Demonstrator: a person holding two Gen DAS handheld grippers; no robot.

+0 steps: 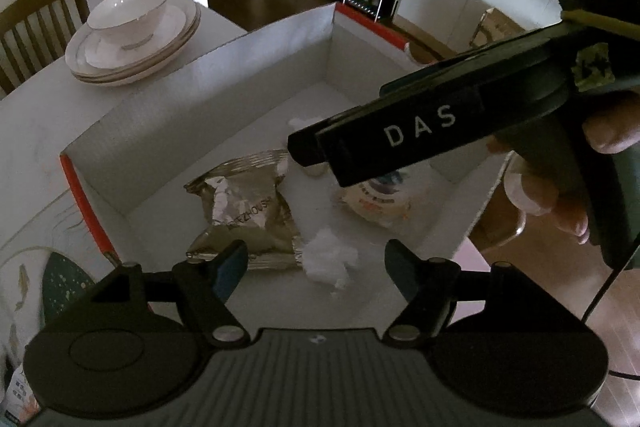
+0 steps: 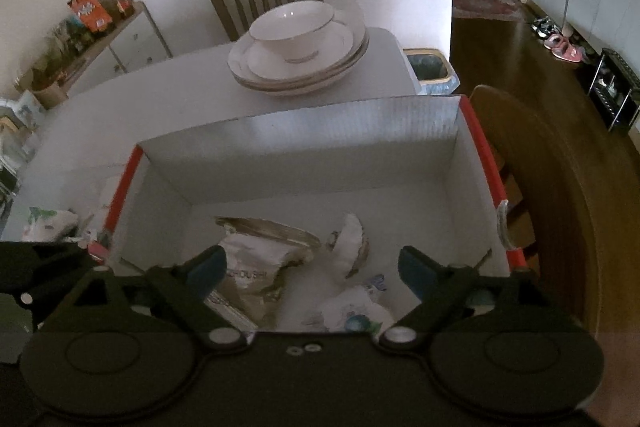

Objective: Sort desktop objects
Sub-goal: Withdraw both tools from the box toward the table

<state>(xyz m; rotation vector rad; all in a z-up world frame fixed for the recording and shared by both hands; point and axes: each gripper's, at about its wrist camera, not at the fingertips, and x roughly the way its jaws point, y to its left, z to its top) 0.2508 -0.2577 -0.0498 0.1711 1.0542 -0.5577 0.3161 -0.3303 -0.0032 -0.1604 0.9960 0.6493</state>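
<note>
Jaws of left hand-held gripper (image 1: 314, 265) and right hand-held gripper (image 2: 312, 269) stand wide, both empty. Foil snack bag (image 1: 244, 207) lies inside cardboard box (image 1: 208, 99), directly below and ahead of the left, nearer to it.

crinkled shiny foil packet (image 1: 244, 211); matt corrugated cardboard box (image 2: 320, 127); glossy porcelain bowl (image 2: 294, 27).

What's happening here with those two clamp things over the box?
A person is tidying a table with a handheld gripper in each hand. Both the left gripper and the right gripper hang open and empty over a white cardboard box. Inside the box lie a silver foil packet, a crumpled tissue and other wrappers. A bowl on stacked plates stands behind the box, untouched.
</note>
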